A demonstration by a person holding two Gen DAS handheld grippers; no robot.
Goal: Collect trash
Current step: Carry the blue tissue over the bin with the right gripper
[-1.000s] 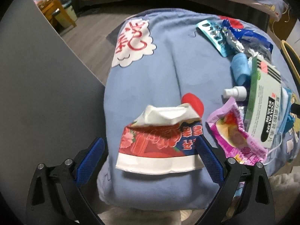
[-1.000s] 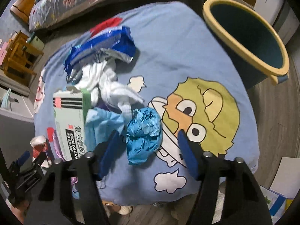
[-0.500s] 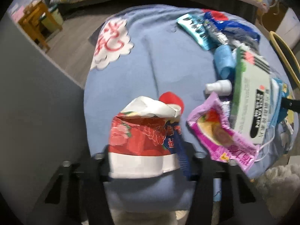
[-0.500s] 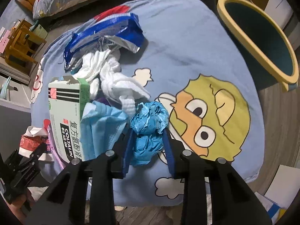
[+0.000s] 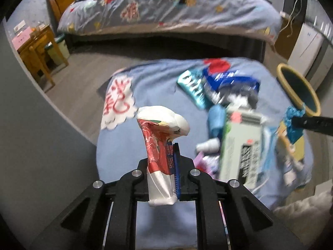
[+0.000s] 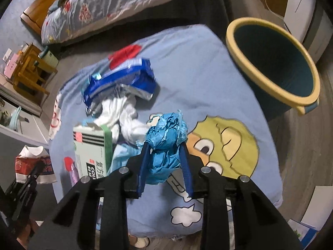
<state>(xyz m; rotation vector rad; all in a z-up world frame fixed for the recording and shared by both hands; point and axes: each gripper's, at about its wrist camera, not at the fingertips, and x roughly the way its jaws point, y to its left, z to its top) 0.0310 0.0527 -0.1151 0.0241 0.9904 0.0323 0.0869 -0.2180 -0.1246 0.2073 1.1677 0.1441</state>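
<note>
My left gripper (image 5: 164, 158) is shut on a crushed red and white paper cup (image 5: 159, 143) and holds it above the blue cartoon cloth (image 5: 158, 87). The cup also shows at the left of the right wrist view (image 6: 31, 162). My right gripper (image 6: 165, 156) is shut on a crumpled blue wad of paper (image 6: 166, 137), lifted off the cloth (image 6: 199, 66). The yellow-rimmed bin (image 6: 272, 62) stands to the right of the table, also seen in the left wrist view (image 5: 299, 91).
On the cloth lie a green and white box (image 6: 91, 152), white tissue (image 6: 122, 112), a blue foil wrapper (image 6: 122, 81), a teal wrapper (image 5: 192, 87), a small white bottle (image 5: 208, 145) and a pink wrapper (image 5: 205, 162). A bed (image 5: 166, 12) stands behind.
Both grippers closed on their items and lifted them off the cloth. The cup is now squeezed flat and upright. The blue wad has risen toward the bin side.
</note>
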